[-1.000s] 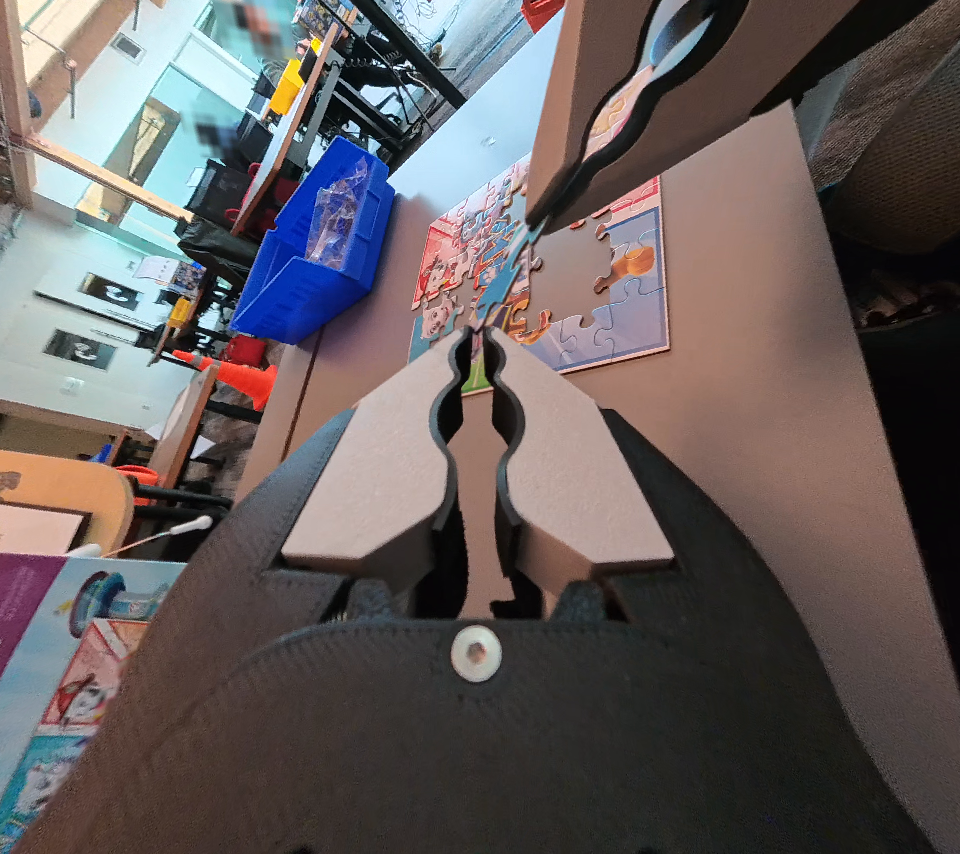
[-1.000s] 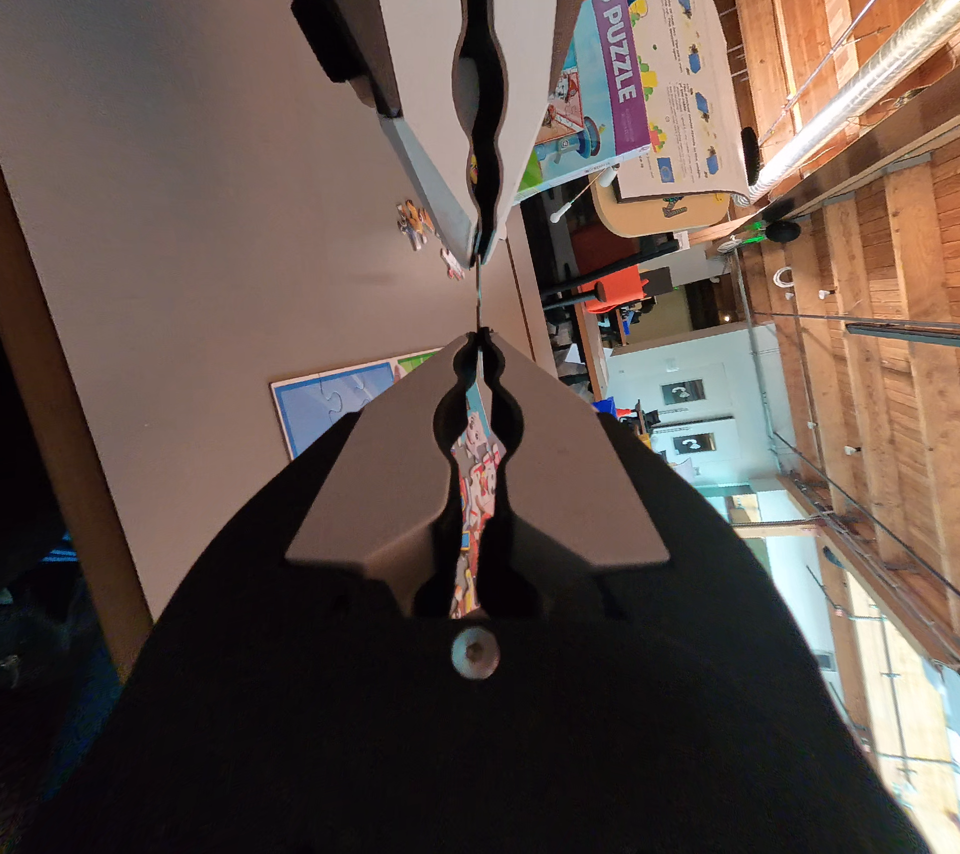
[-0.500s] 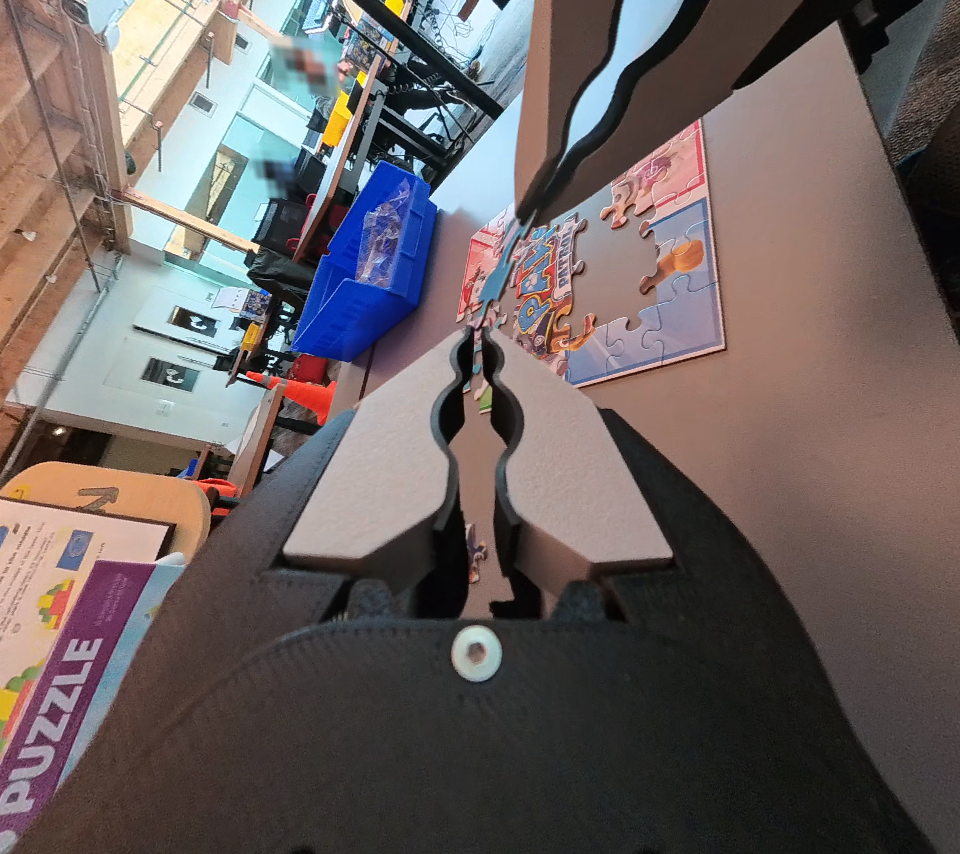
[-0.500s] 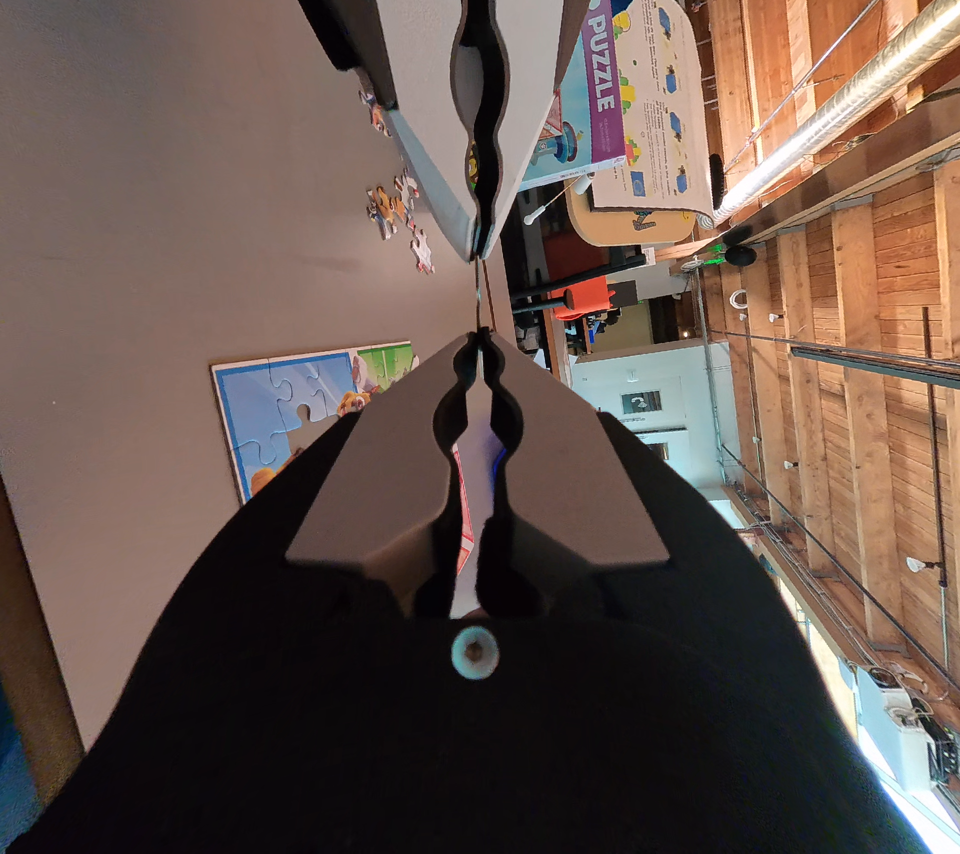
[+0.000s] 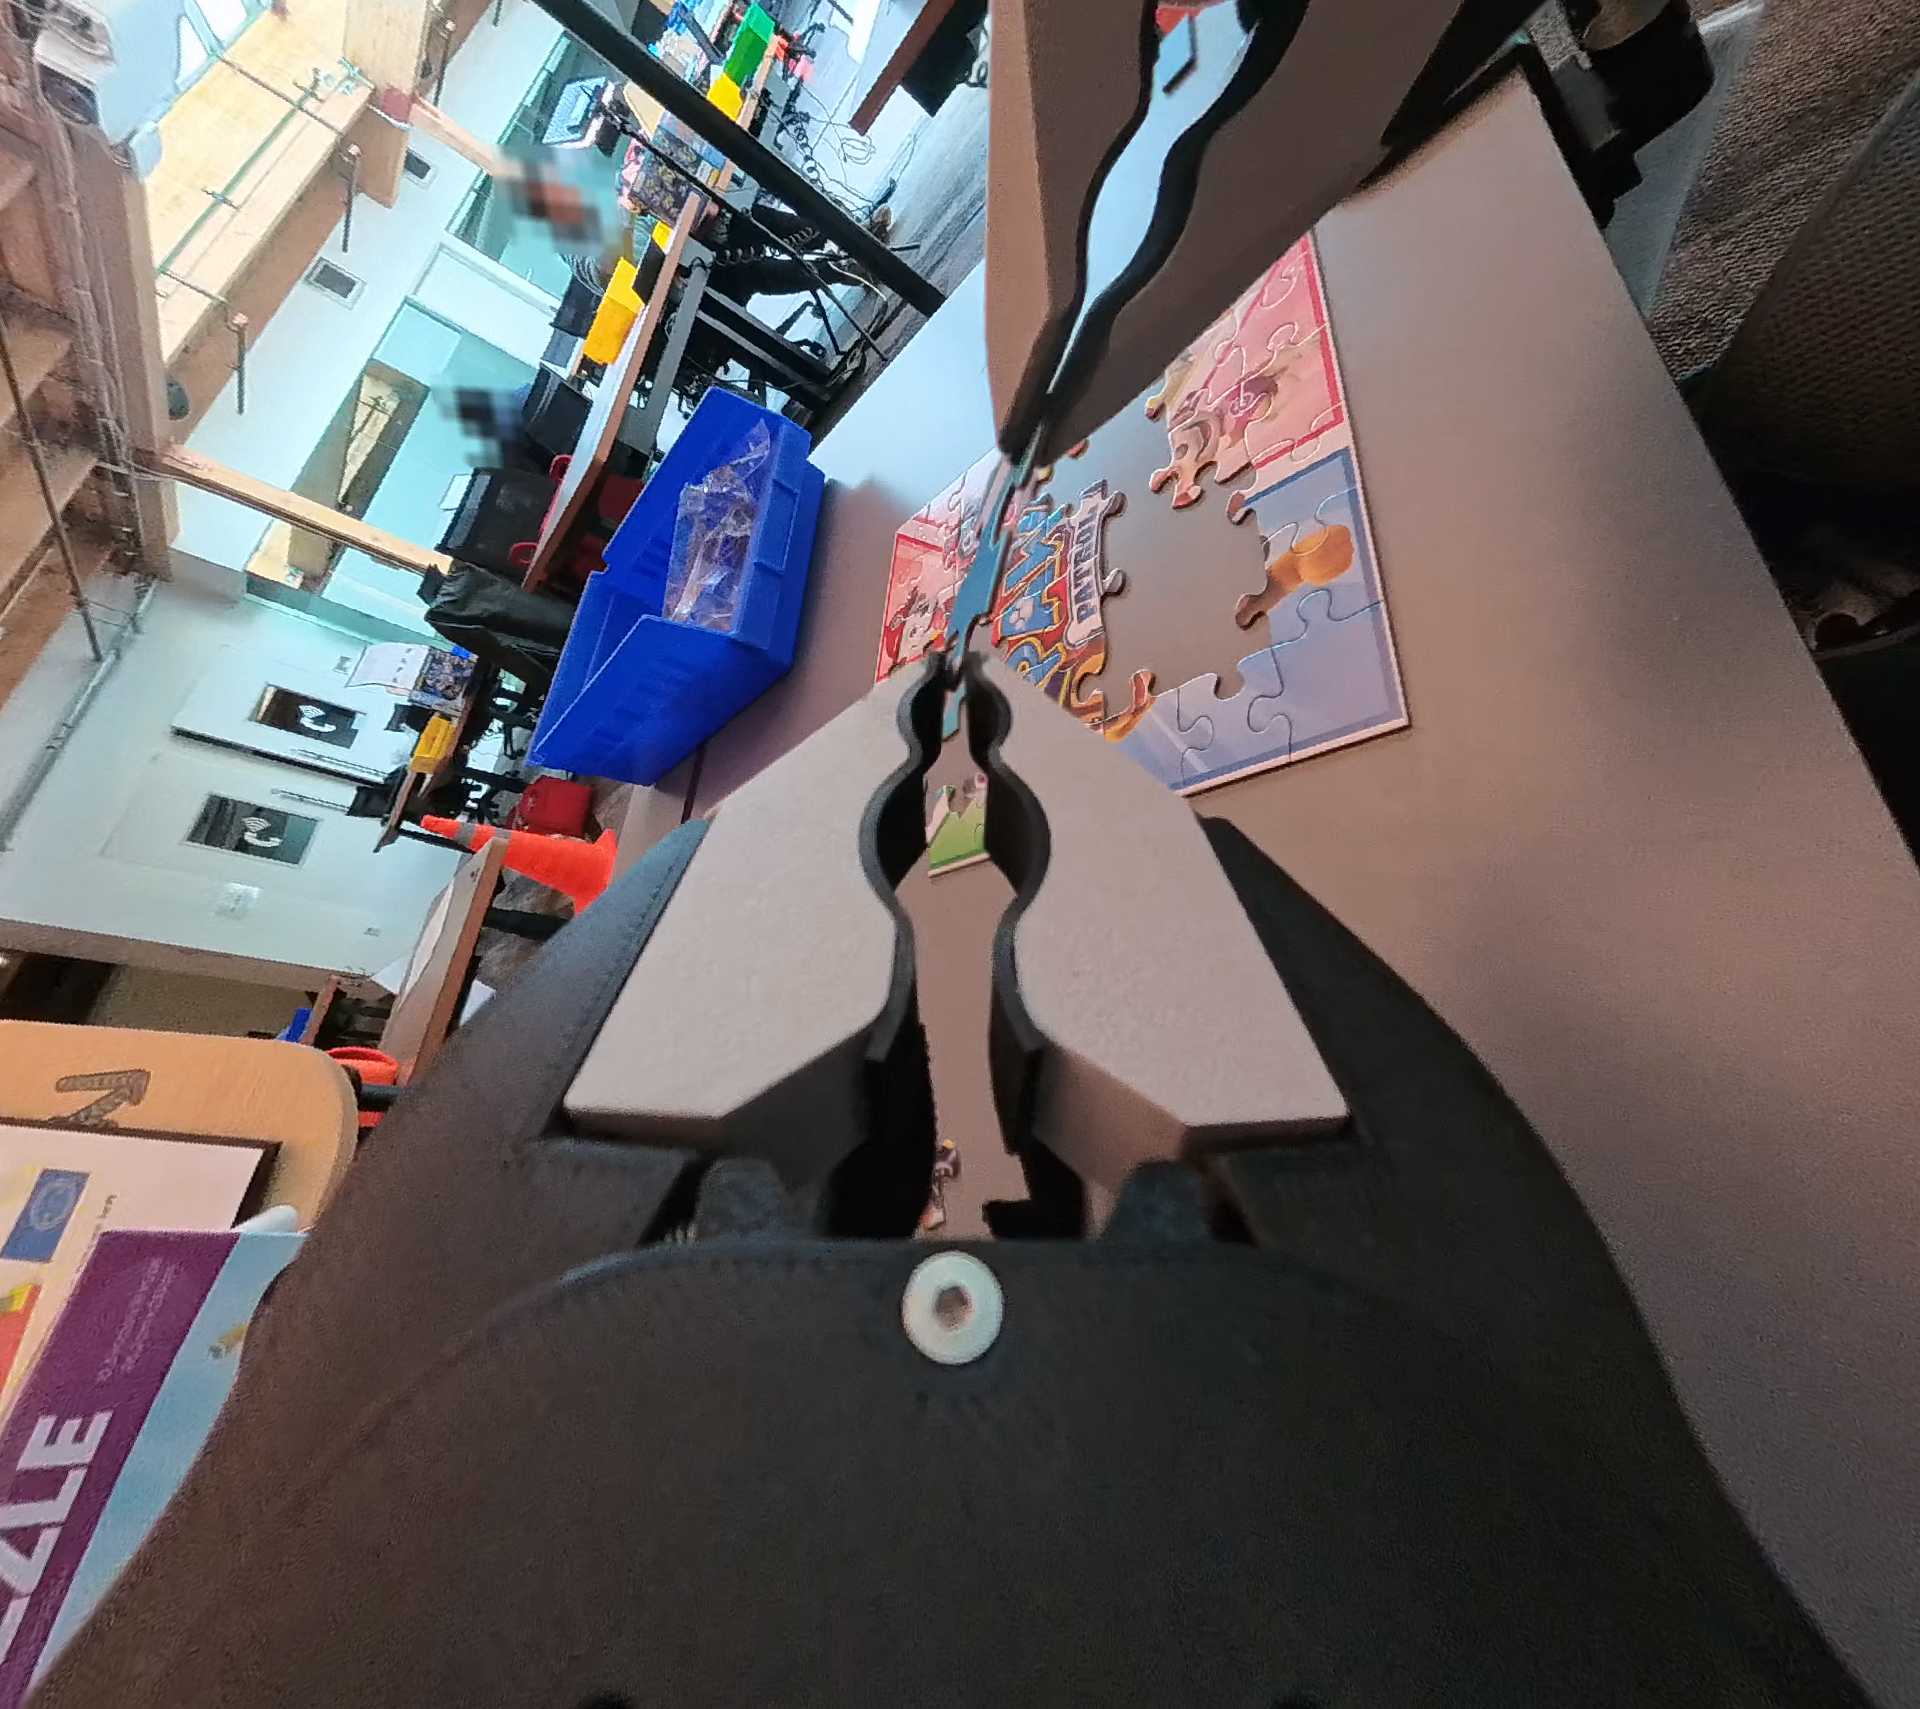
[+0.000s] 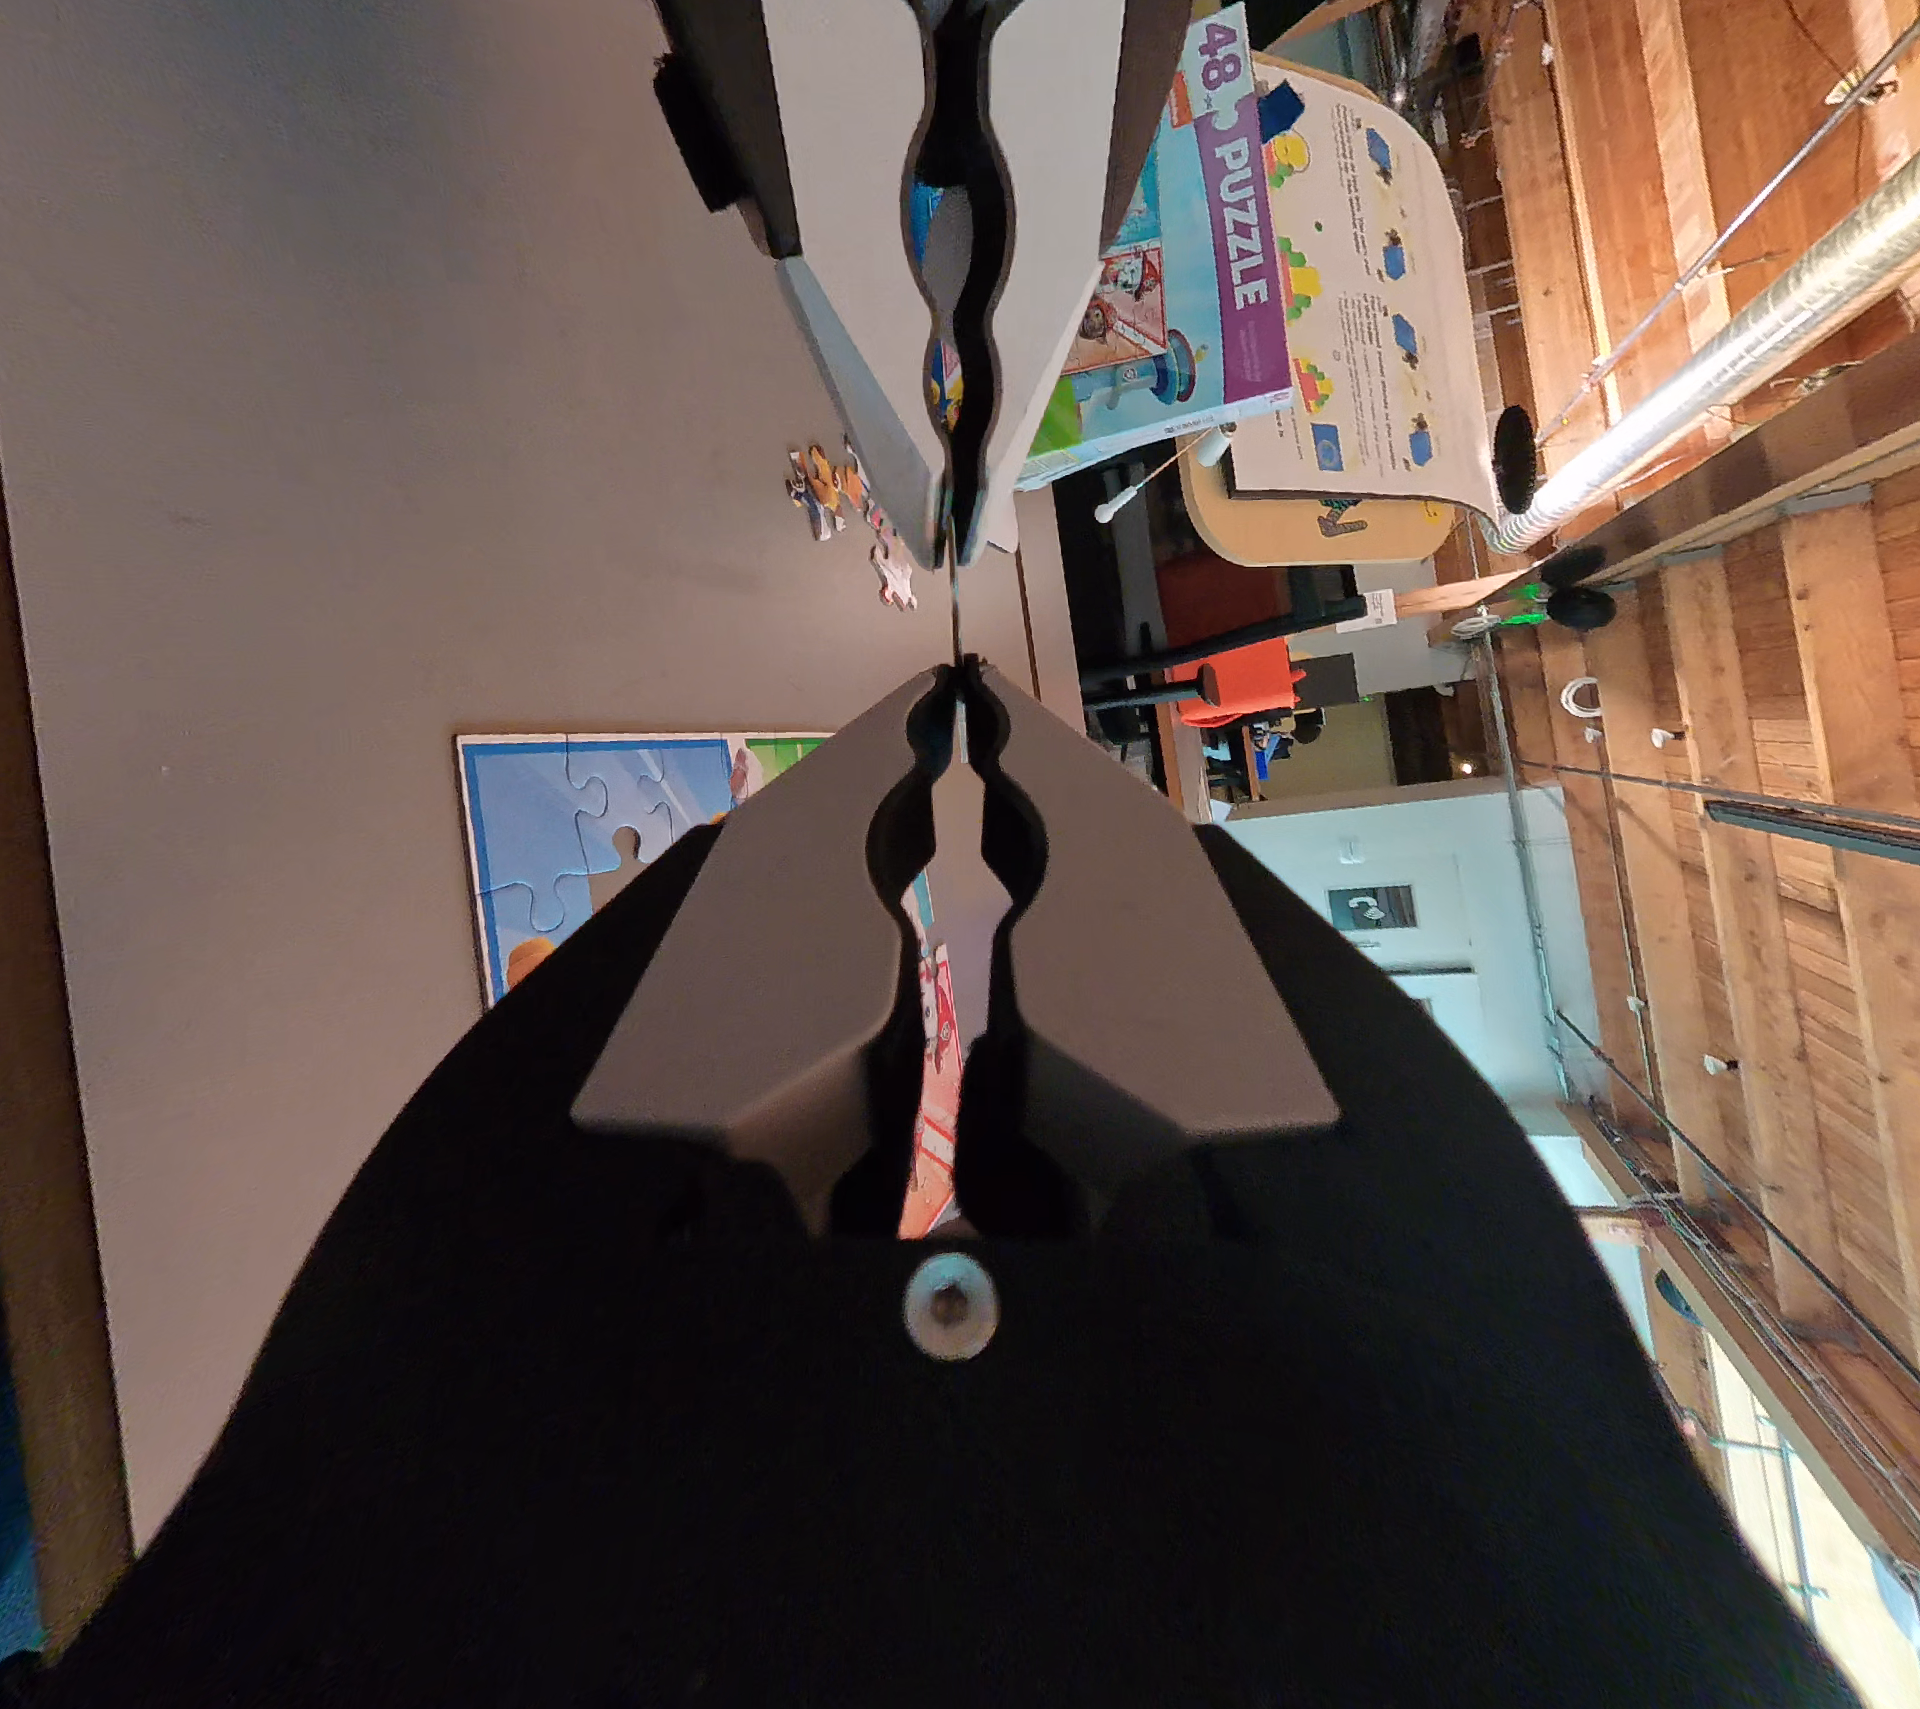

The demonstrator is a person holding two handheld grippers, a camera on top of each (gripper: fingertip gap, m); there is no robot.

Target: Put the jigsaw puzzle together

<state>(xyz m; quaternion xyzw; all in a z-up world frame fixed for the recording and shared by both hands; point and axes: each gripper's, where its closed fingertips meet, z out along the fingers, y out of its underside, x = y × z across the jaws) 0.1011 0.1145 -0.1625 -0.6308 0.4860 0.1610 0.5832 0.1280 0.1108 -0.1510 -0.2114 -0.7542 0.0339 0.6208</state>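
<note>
Both grippers hold one blue jigsaw piece (image 5: 982, 558) in the air between them, tip to tip. In the left wrist view my left gripper (image 5: 956, 674) is shut on its near end and the right gripper (image 5: 1023, 446) comes down from above, shut on its far end. In the right wrist view the piece (image 6: 954, 610) shows edge-on as a thin line between my right gripper (image 6: 956, 672) and the left gripper (image 6: 951, 553). The partly built puzzle (image 5: 1309, 620) lies flat on the grey table (image 5: 1558, 828) below, with a bare gap in its middle; its blue corner also shows in the right wrist view (image 6: 582, 818).
A few loose pieces (image 6: 831, 485) lie on the table near the puzzle box (image 6: 1195, 257). A blue bin (image 5: 675, 620) holding a clear bag stands at the table's far edge beside the puzzle. An orange cone (image 5: 551, 859) and other benches stand beyond the table. My left and right fingertips are right by each other.
Both grippers have stayed shut on the same piece. The pair has shifted and tilted above the table, so more of the built puzzle and the loose pieces show now.
</note>
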